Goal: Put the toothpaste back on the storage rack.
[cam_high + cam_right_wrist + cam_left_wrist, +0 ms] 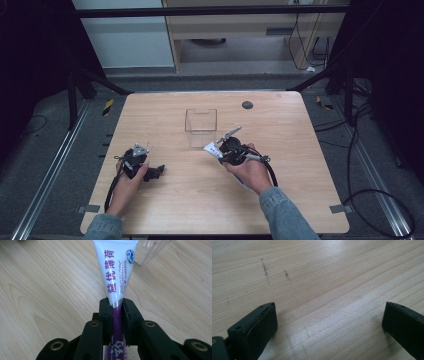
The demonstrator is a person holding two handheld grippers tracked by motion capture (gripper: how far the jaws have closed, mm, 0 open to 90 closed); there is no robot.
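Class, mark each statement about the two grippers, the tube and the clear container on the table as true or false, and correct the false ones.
1. The right gripper is clamped on a white and purple tube. True.
2. The left gripper holds the tube. False: its jaws stand wide apart over bare table.
3. The clear container has the tube inside it. False: the tube is outside it, in the right gripper.
4. The clear container stands on the table, beyond both grippers in the high view. True.
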